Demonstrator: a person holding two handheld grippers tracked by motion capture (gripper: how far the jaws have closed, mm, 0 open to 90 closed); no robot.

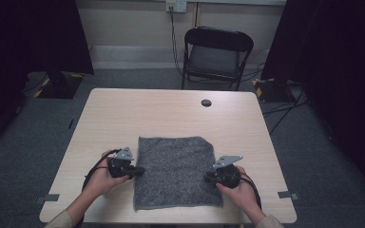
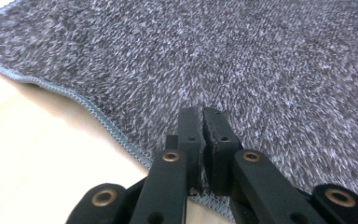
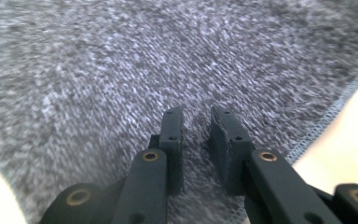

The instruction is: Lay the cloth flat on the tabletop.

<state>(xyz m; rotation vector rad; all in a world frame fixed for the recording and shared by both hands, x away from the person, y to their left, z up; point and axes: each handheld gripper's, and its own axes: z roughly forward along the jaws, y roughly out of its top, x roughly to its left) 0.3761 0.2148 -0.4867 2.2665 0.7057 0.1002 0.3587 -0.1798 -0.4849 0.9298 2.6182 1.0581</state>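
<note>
grey fuzzy cloth [image 1: 176, 172], flat and spread on the table's near half, stitched hem along its edges

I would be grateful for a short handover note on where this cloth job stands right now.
Left hand-held gripper: jaws closed together, tips down on the cloth just inside its left edge; no clear pinch of fabric visible.
Right hand-held gripper: jaws a little apart, over the cloth near its right edge, fabric showing between them, not clamped.
Cloth: grey, fuzzy, lying flat and unfolded on the near half of the table, stitched hem visible in both gripper views.
Done: both grippers are at opposite side edges.
Left: probably get a firm hold of each edge, then lift or fold.
</note>
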